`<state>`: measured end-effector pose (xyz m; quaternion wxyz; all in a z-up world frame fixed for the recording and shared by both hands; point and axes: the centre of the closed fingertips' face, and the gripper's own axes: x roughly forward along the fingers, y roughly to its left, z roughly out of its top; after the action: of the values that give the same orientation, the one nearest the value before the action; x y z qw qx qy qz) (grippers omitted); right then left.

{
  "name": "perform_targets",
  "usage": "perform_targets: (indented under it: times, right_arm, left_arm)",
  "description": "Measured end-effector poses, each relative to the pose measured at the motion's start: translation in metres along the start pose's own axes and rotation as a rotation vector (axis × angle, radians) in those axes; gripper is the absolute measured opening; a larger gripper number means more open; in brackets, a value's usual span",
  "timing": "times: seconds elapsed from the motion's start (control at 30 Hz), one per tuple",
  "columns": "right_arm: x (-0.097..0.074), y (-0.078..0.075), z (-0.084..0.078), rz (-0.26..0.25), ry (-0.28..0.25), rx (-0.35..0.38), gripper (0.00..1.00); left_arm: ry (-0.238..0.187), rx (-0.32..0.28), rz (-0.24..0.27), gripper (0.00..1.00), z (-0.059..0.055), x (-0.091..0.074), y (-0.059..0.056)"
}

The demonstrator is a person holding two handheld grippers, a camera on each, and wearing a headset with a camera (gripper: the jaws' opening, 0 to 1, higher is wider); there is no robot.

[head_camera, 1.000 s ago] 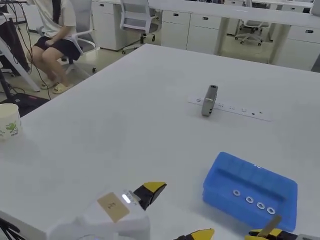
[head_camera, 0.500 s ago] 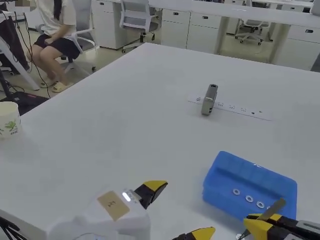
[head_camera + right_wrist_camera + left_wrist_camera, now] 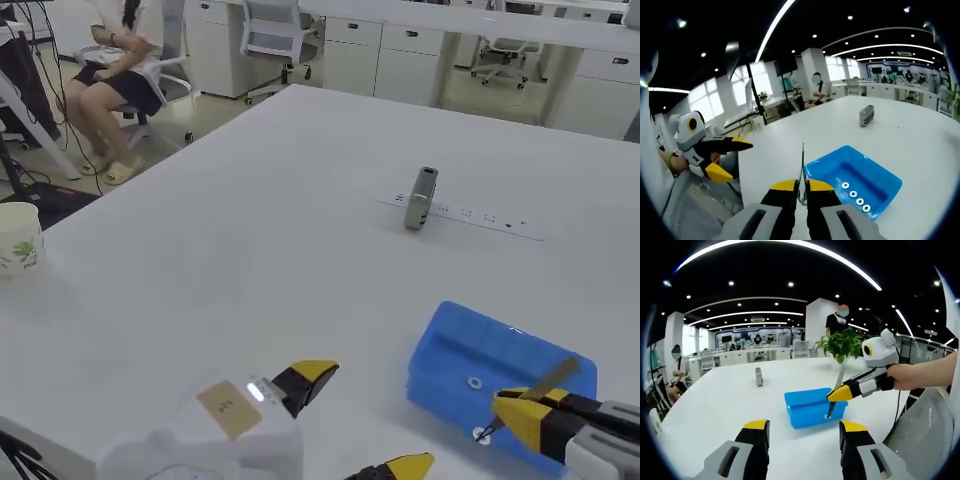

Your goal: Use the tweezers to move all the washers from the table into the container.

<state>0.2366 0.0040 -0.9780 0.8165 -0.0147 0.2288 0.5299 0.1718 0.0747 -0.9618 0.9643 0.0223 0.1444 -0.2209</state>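
Note:
A blue container (image 3: 450, 345) stands on the white table near its front right; several washers (image 3: 856, 196) lie in a row inside it. My right gripper (image 3: 505, 402) is shut on the tweezers (image 3: 556, 376) and hangs over the container's near edge. The tweezers' lower tip (image 3: 483, 434) carries what looks like a small ring, just in front of the blue wall. One washer (image 3: 474, 382) shows beside the gripper. My left gripper (image 3: 360, 420) is open and holds nothing, left of the container (image 3: 805, 412). In the left gripper view the right gripper (image 3: 832, 396) points the tweezers (image 3: 834, 395) down at the container's right end.
A small grey device (image 3: 420, 198) lies on a white strip at mid-table. A paper cup (image 3: 18, 240) stands at the far left edge. A person (image 3: 115, 60) sits on a chair beyond the table's left corner. A potted plant (image 3: 840, 345) stands behind the table.
My right gripper with the tweezers has risen and moved left over the container's near edge, covering most of the washers. The left gripper has stayed put.

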Motion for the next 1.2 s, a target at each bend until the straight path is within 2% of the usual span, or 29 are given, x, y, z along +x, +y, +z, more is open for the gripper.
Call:
perform_targets:
  times: [0.67,0.9,1.2]
  right_arm:
    - [0.016,-0.022,0.019,-0.013,-0.044,0.021,0.03]
    - [0.025,-0.035,0.02,-0.018,-0.048,0.051,0.03]
    - [0.039,-0.055,0.01,-0.035,-0.016,0.079,0.03]
  left_arm:
    - [0.007,0.001,0.003,0.54,-0.001,0.0,0.001]
    - [0.011,0.001,0.0,0.54,-0.002,0.0,0.001]
    - [0.015,0.004,0.01,0.54,-0.002,0.0,0.002]
